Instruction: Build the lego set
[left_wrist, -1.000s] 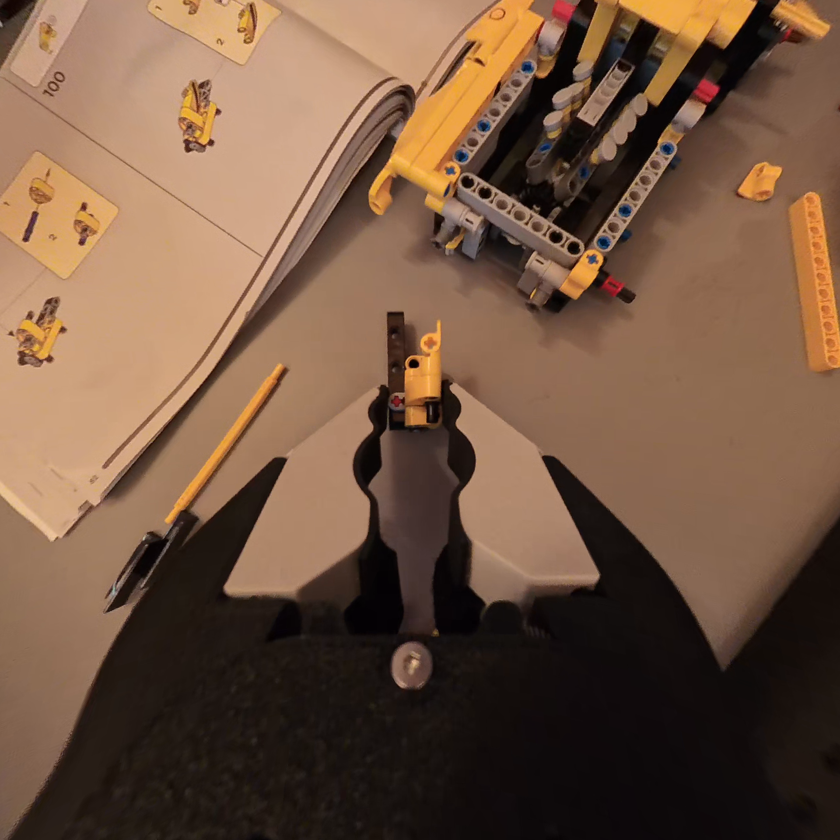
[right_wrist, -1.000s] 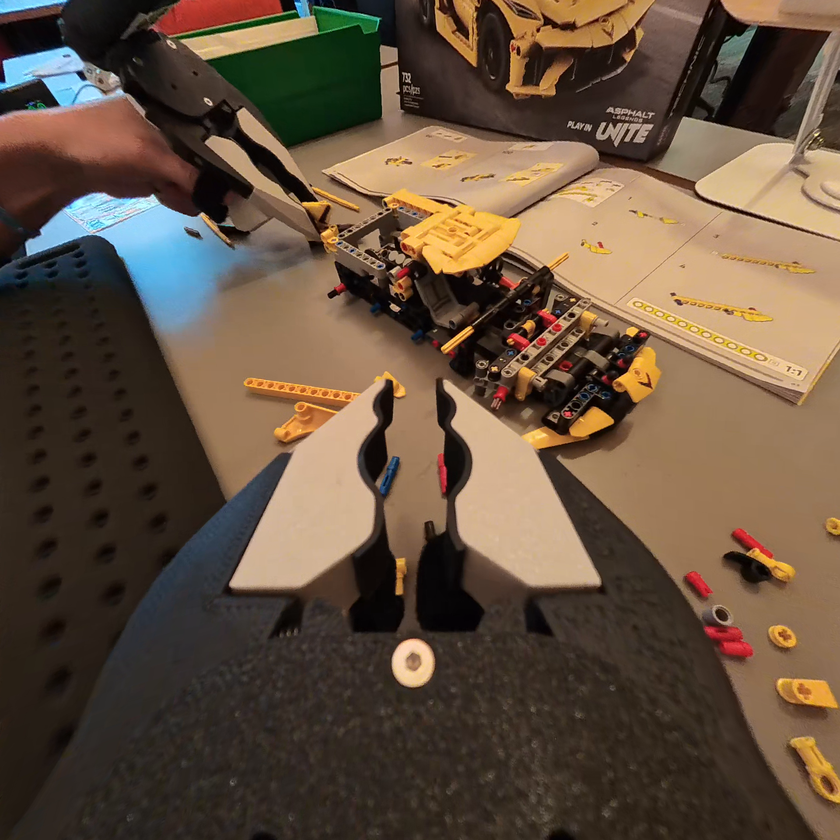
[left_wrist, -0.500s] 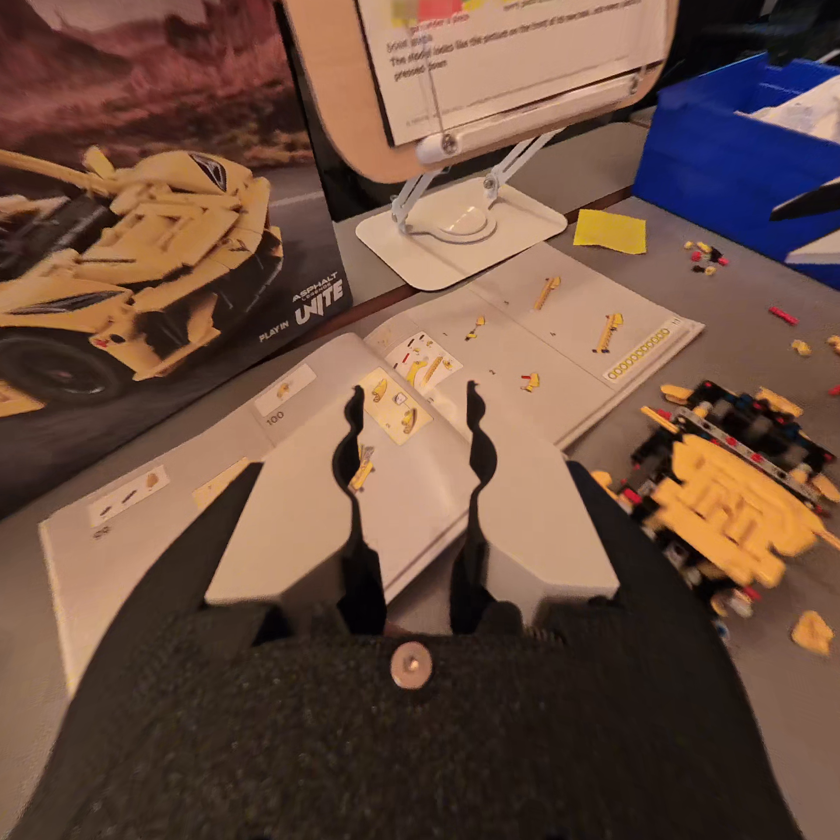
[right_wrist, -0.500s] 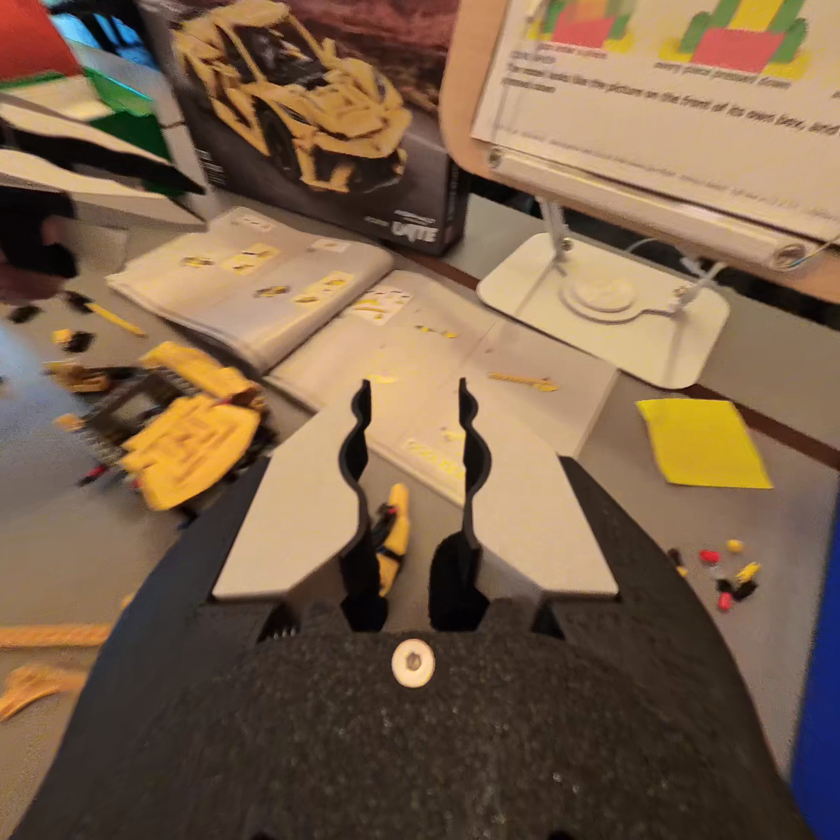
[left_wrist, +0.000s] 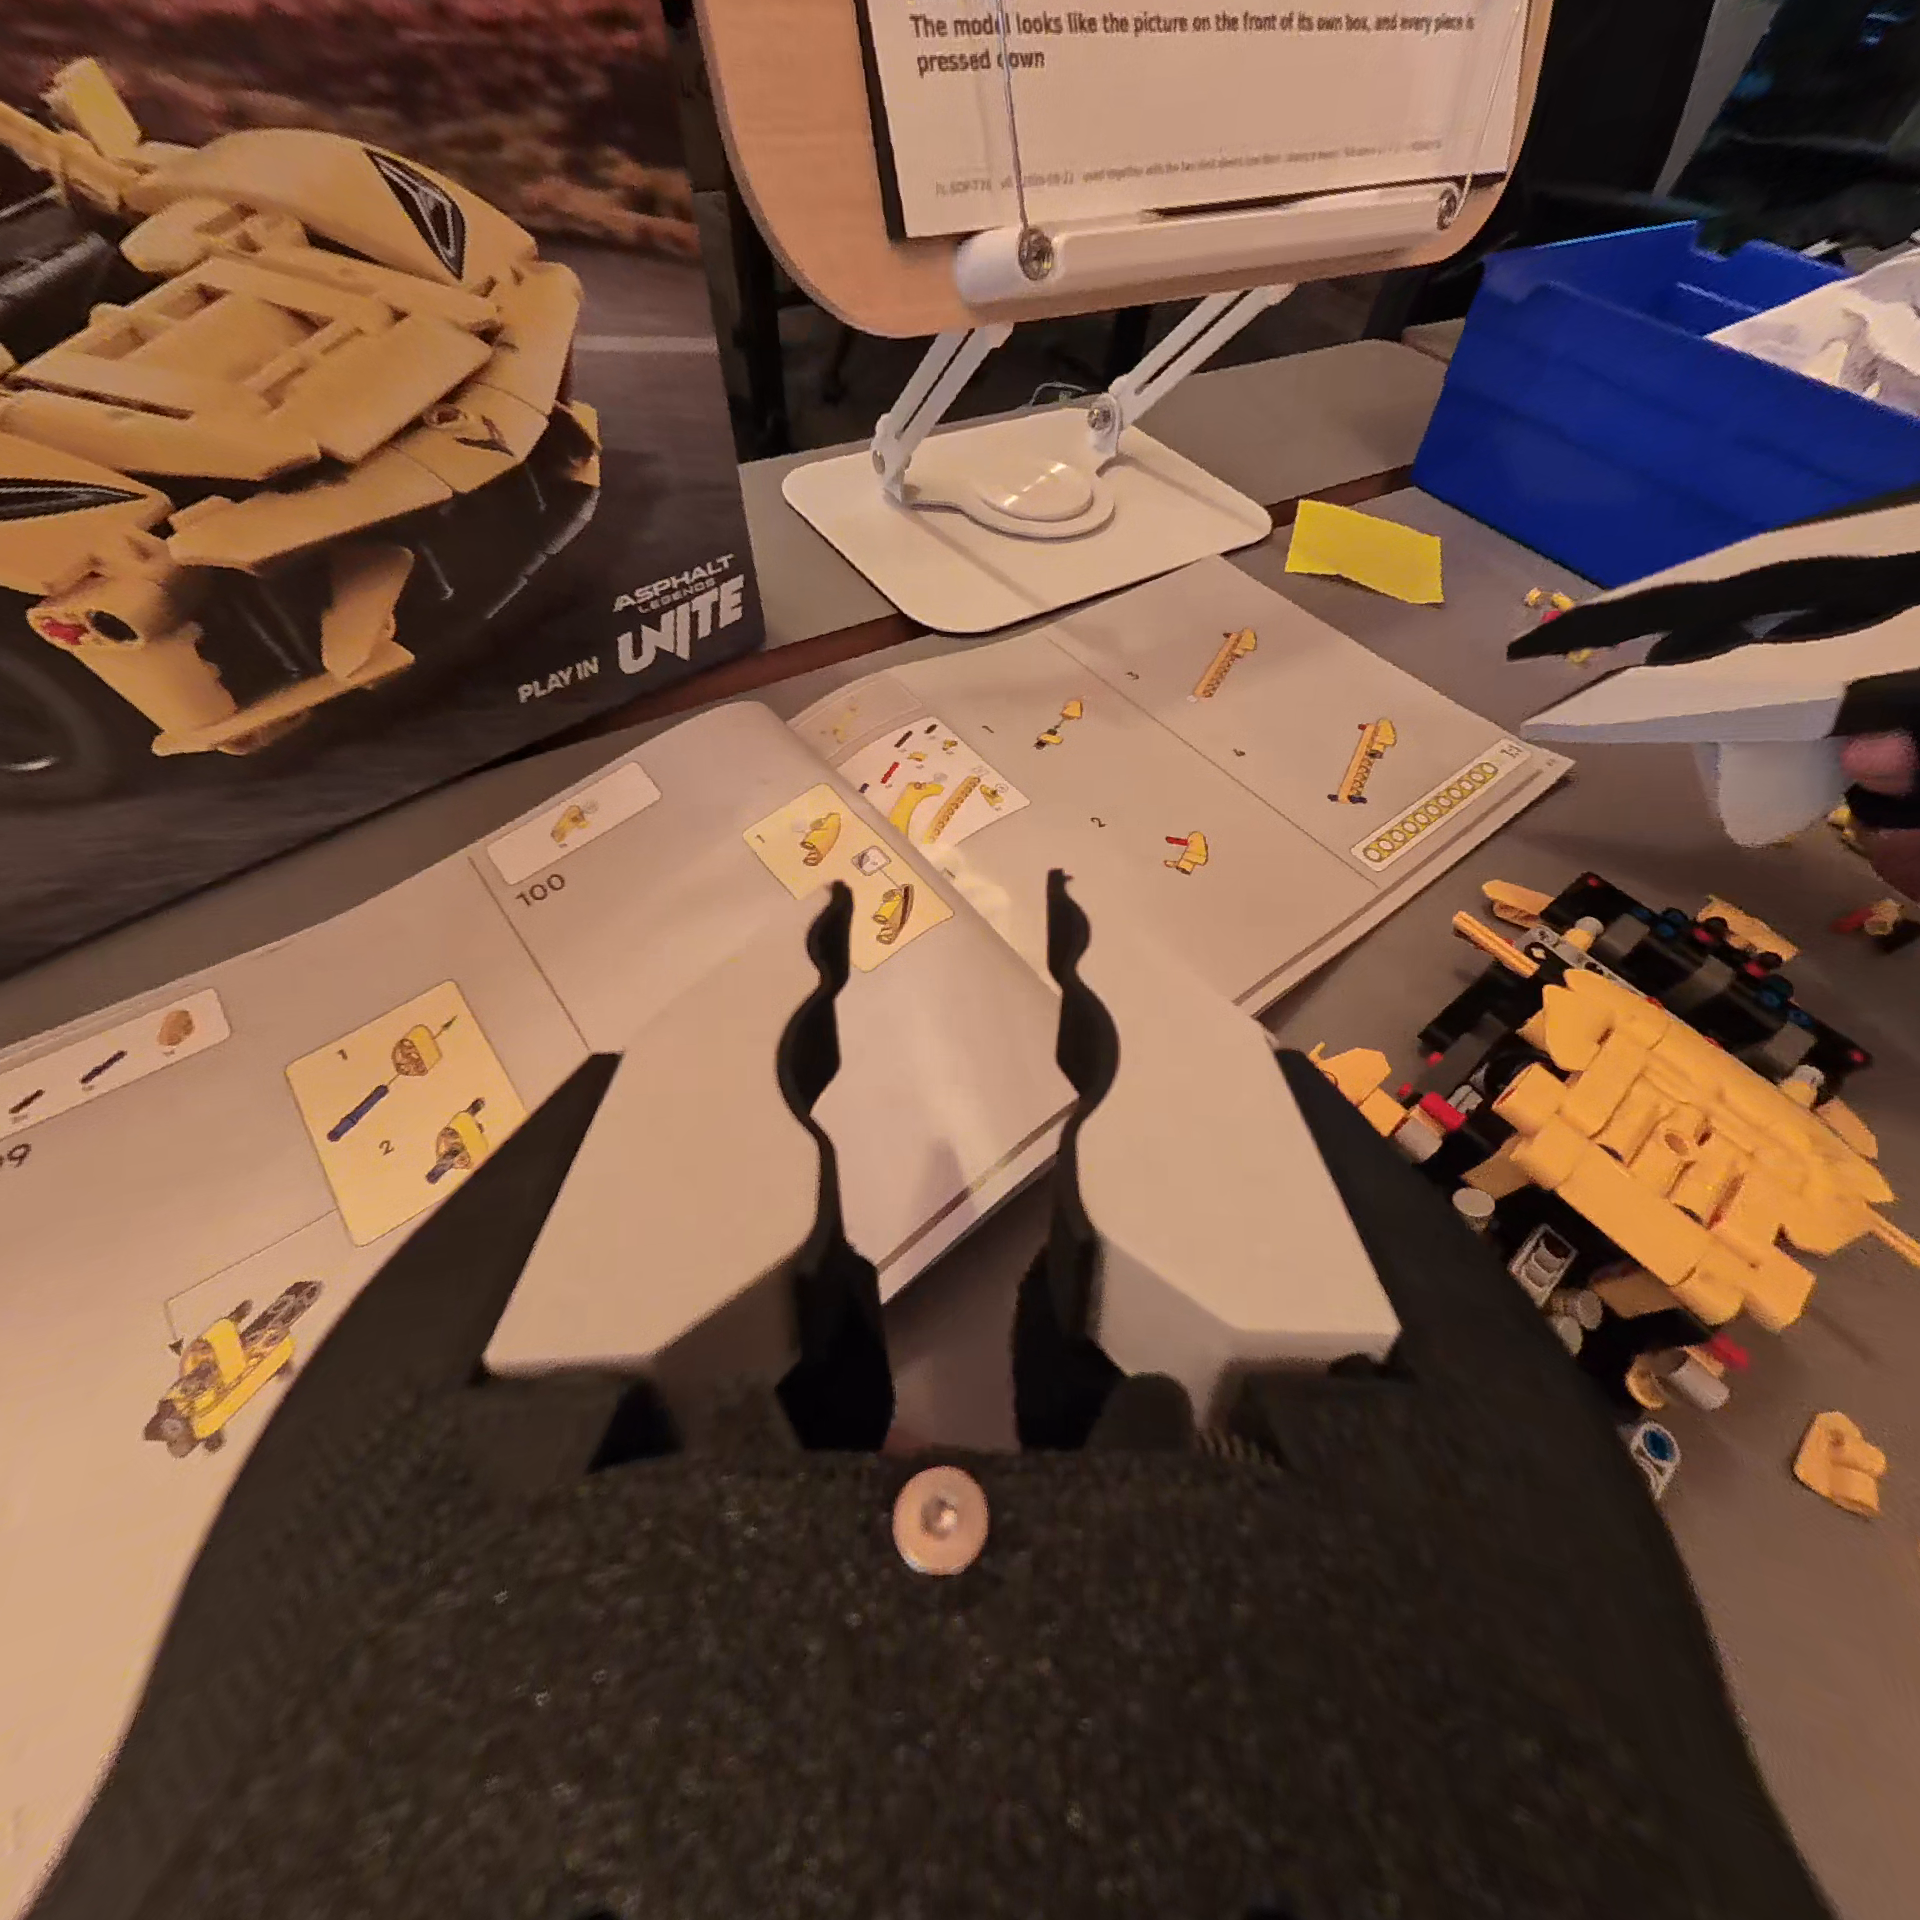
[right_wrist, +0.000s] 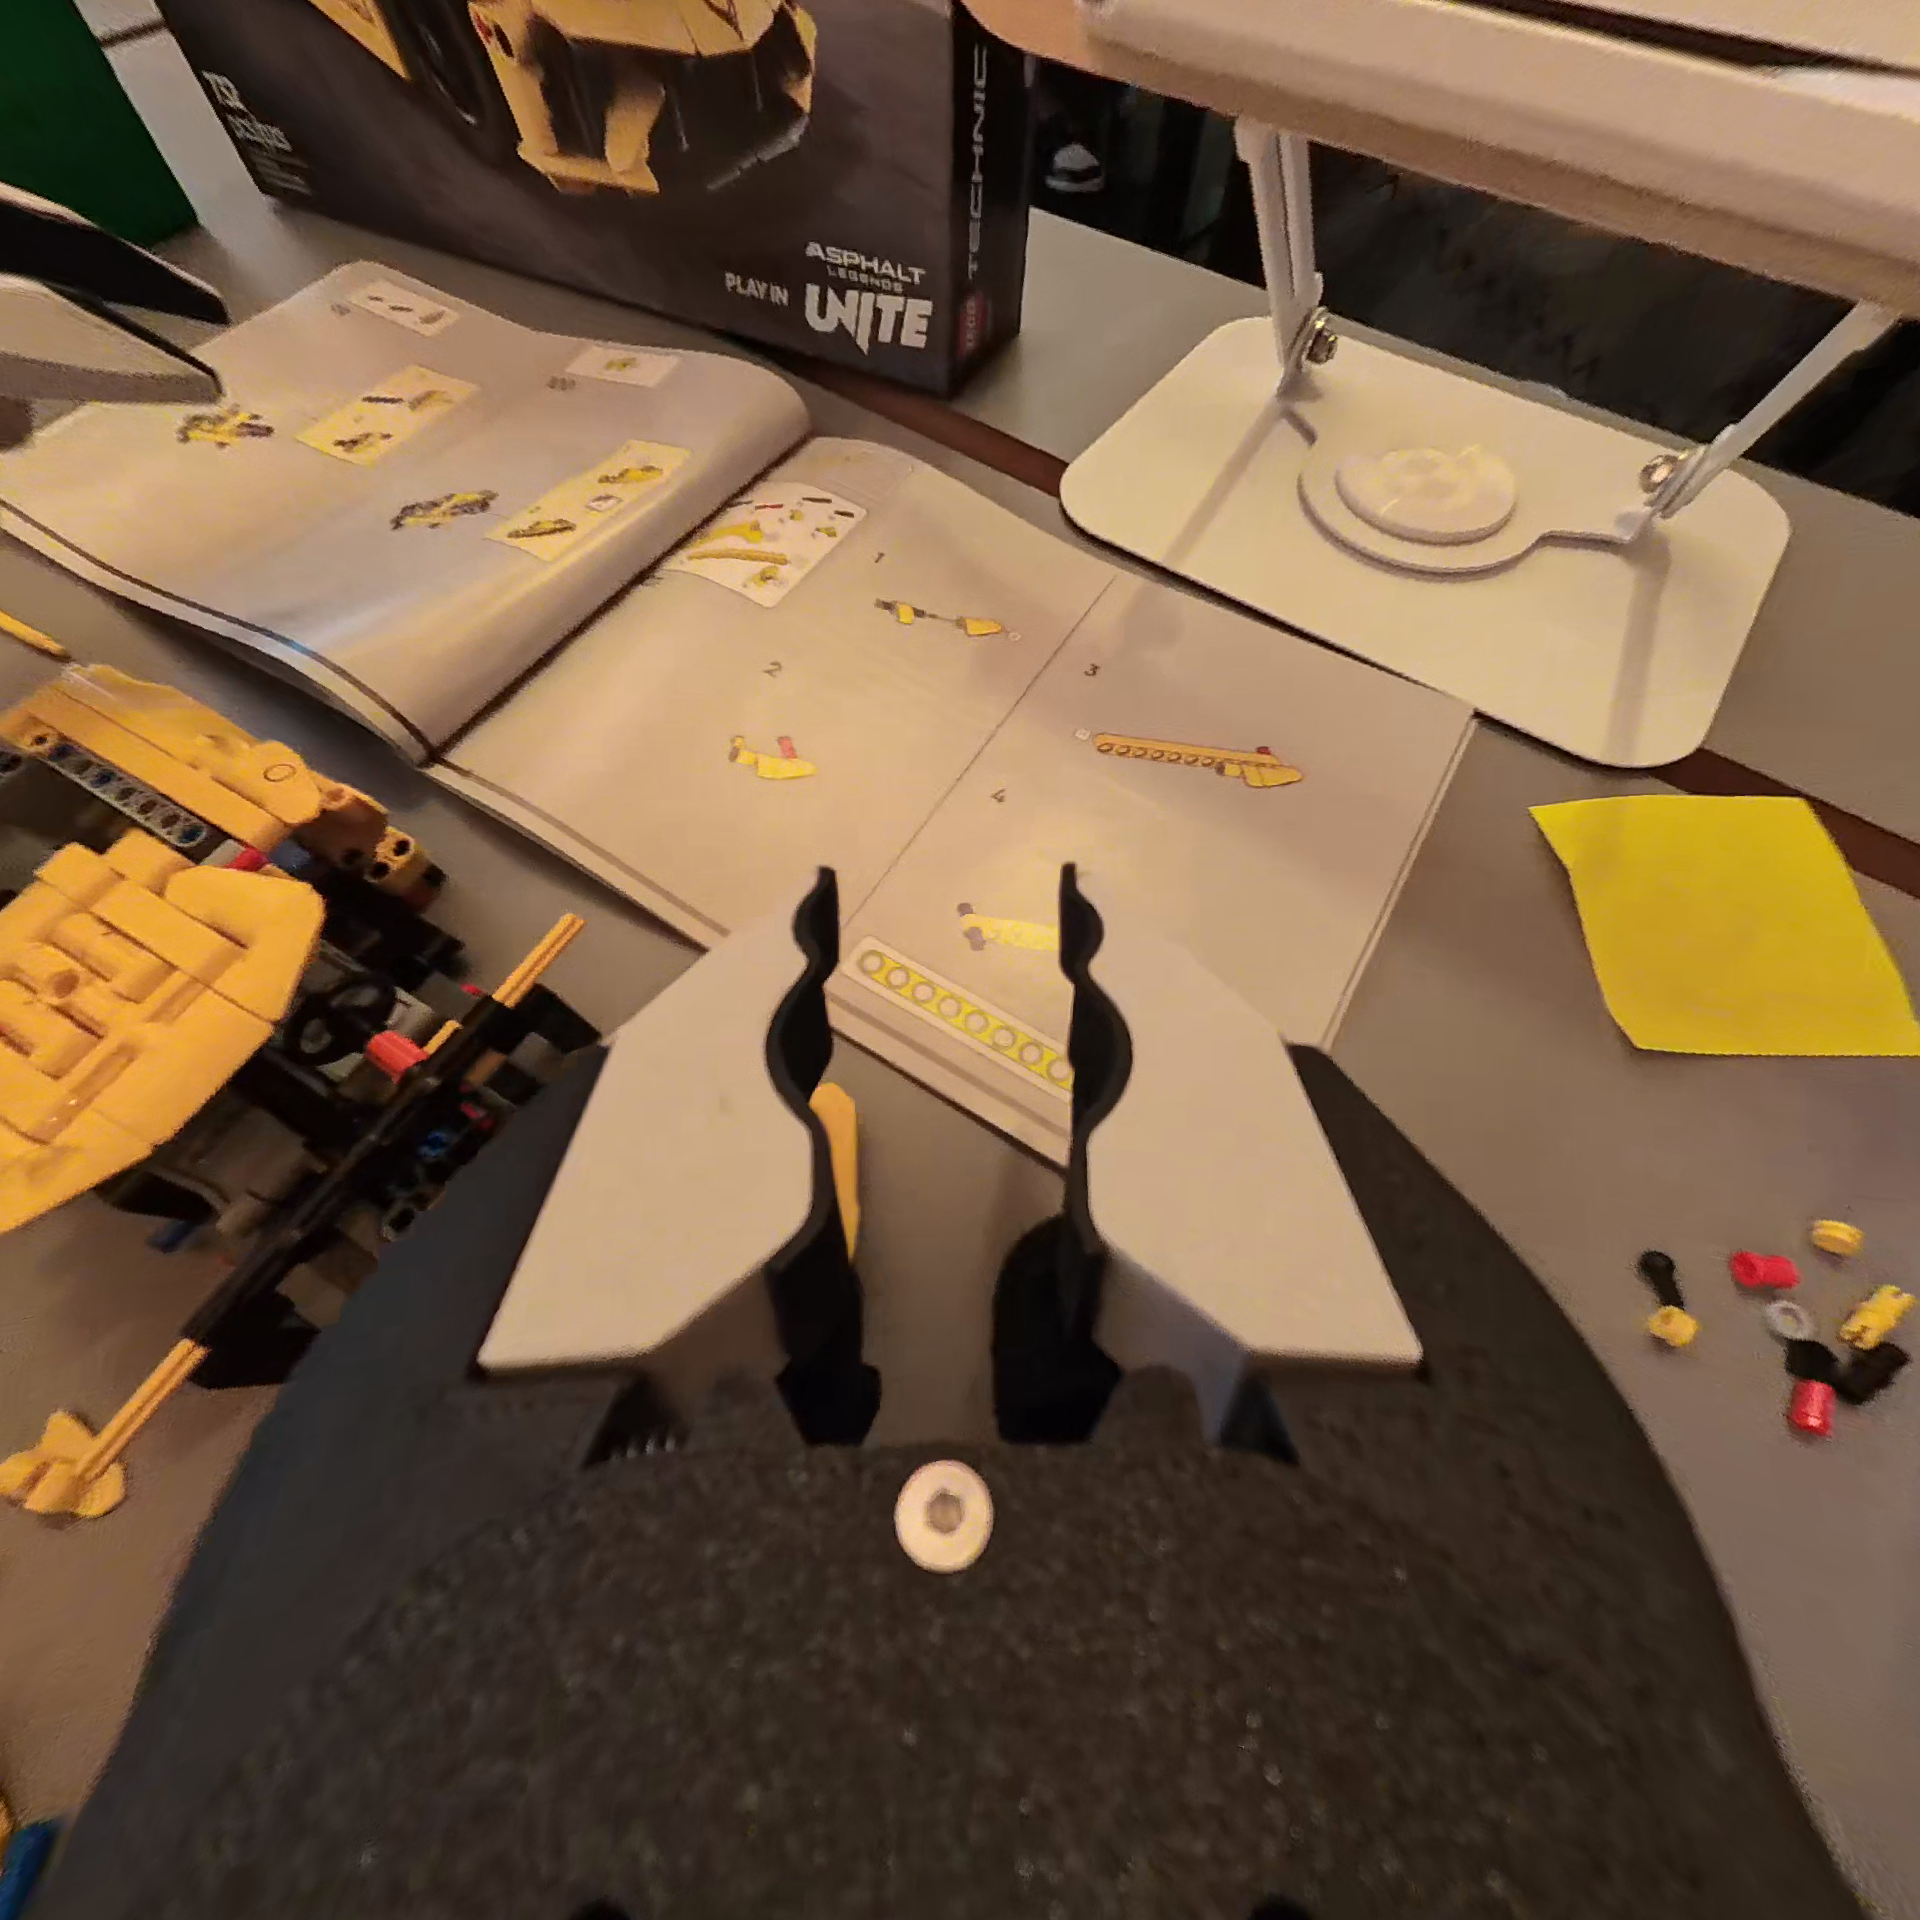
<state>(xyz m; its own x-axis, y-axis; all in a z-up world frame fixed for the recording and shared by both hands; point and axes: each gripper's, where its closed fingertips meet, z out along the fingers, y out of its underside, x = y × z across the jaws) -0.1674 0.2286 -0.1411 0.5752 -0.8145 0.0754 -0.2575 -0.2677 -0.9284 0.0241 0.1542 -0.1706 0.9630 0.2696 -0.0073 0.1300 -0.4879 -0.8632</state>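
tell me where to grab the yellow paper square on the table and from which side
Take the yellow paper square by its near edge, coming in low from the right gripper's side. It lies flat on the table, so only an edge offers anything to pinch, and a corner may need lifting first.

Both wrist views look down over the table (left_wrist: 1714, 1558), sharing the open instruction booklet (left_wrist: 1195, 790) and model car (right_wrist: 135, 997).
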